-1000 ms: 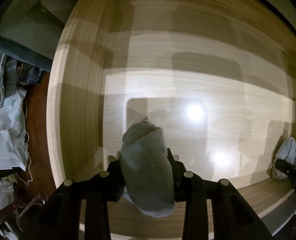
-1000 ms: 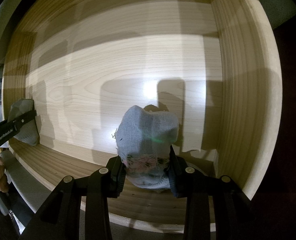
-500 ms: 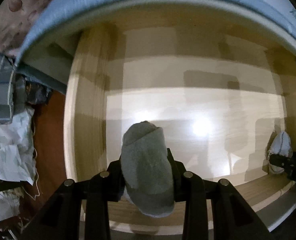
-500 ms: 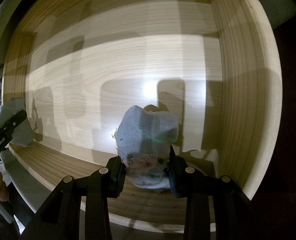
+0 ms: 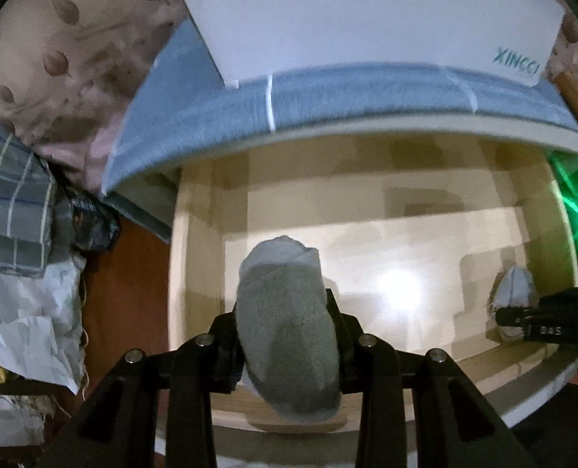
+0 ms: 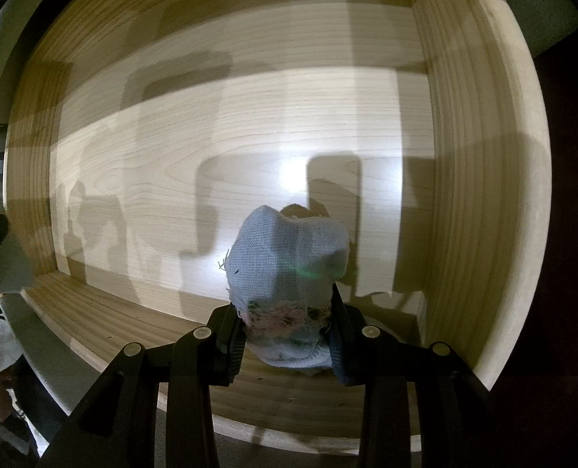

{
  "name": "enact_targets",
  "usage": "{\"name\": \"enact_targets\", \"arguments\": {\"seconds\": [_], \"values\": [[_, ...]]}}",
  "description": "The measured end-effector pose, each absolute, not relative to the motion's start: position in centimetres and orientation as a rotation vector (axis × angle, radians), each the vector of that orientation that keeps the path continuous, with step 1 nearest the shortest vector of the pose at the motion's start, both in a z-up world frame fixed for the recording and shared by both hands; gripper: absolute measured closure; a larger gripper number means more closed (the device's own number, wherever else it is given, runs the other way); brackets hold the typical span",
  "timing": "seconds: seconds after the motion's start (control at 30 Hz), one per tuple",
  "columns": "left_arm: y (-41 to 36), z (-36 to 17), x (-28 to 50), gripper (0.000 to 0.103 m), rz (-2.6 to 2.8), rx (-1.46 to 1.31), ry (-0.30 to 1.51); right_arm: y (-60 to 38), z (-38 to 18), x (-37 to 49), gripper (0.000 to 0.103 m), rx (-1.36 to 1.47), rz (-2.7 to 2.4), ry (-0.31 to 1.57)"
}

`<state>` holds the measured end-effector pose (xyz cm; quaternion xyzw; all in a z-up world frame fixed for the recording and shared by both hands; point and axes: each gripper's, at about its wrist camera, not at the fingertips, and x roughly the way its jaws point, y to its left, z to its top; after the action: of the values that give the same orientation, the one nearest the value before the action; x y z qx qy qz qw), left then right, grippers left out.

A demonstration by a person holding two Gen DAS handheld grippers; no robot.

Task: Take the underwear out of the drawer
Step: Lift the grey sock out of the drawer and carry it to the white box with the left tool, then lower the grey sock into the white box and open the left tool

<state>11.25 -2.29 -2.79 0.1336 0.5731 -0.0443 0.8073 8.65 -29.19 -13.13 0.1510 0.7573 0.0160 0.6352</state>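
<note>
My left gripper (image 5: 285, 335) is clenched on a rolled grey bundle (image 5: 287, 335), pinched between both black pads; the roll sticks out ahead of the fingers and hangs below them. It is clear of the drawer floor, held over the near front corner of the wooden drawer (image 5: 195, 257).

Beyond the drawer's far edge: a blue-grey mattress edge (image 5: 328, 93), a white box (image 5: 367, 15) with teal lettering lying on it, and a leaf-patterned cloth (image 5: 66, 62) at upper left. A plaid fabric (image 5: 12, 202) and crumpled white paper (image 5: 27, 312) sit left of the drawer, on the outside.

My right gripper (image 6: 287, 335) is clamped tight on a pale blue bundle (image 6: 289, 257) with frayed pinkish threads at the pinch line. That bundle is inside the drawer, near its right wall (image 6: 484, 195) and front corner; whether it touches the drawer floor I cannot tell. The lit floor of the drawer is otherwise bare wood with shadows.

From the left wrist view, the right gripper shows at far right with the pale bundle in it. From the right wrist view, a grey edge of the left bundle shows at far left.
</note>
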Motion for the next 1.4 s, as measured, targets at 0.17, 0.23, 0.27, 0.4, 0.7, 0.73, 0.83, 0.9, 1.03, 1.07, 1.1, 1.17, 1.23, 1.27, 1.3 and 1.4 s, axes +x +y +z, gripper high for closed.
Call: {"name": "enact_targets", "arguments": {"seconds": [0.17,0.23,0.27,0.4,0.7,0.73,0.83,0.9,1.03,1.07,1.1,1.17,1.23,1.27,1.3,1.4], "values": [[-2.6,0.0,10.5,0.069,-0.112,0.303,1.157,-29.2,-13.1,8.7,0.072,0.346,0.036,1.73],[-2.3,1.3,10.3,0.069,-0.124,0.297,1.126,-29.2,-13.1,8.6,0.072,0.346,0.036,1.73],[-2.2,2.2,10.3,0.069,-0.129,0.291,1.106,-29.2,-13.1,8.6,0.072,0.346,0.036,1.73],[-1.8,6.3,10.3,0.069,-0.152,0.256,1.031,-29.1,-13.1,8.7,0.072,0.346,0.036,1.73],[-0.2,15.8,14.1,0.069,-0.213,0.13,0.831,-29.1,-13.1,8.7,0.072,0.346,0.036,1.73],[-0.3,16.5,14.7,0.069,-0.222,0.117,0.818,-29.1,-13.1,8.7,0.072,0.346,0.036,1.731],[-0.5,18.0,17.3,0.069,-0.258,0.064,0.796,-29.1,-13.1,8.8,0.072,0.347,0.035,1.731],[-0.8,18.3,18.9,0.069,-0.269,0.049,0.791,-29.1,-13.0,8.8,0.072,0.348,0.035,1.73],[-2.3,17.9,22.1,0.069,-0.286,0.075,0.784,-29.4,-12.8,8.9,0.071,0.351,0.033,1.73],[-2.6,17.4,22.9,0.069,-0.294,0.076,0.79,-29.4,-12.7,8.9,0.071,0.352,0.033,1.73],[-2.9,17.0,23.5,0.069,-0.298,0.077,0.801,-29.4,-12.7,8.8,0.071,0.353,0.032,1.73],[-3.7,16.0,24.9,0.069,-0.305,0.086,0.823,-29.5,-12.9,8.8,0.07,0.361,0.032,1.728],[-4.6,14.9,26.0,0.069,-0.301,0.102,0.841,-29.7,-13.0,8.8,0.07,0.379,0.036,1.726],[-4.8,14.6,26.2,0.069,-0.302,0.105,0.852,-29.8,-13.1,8.7,0.07,0.384,0.037,1.725],[-5.0,14.0,26.5,0.069,-0.308,0.105,0.863,-29.9,-13.1,8.7,0.07,0.388,0.038,1.725],[-5.6,12.4,27.4,0.069,-0.296,0.117,0.896,-30.2,-13.1,8.5,0.07,0.395,0.038,1.723]]}}
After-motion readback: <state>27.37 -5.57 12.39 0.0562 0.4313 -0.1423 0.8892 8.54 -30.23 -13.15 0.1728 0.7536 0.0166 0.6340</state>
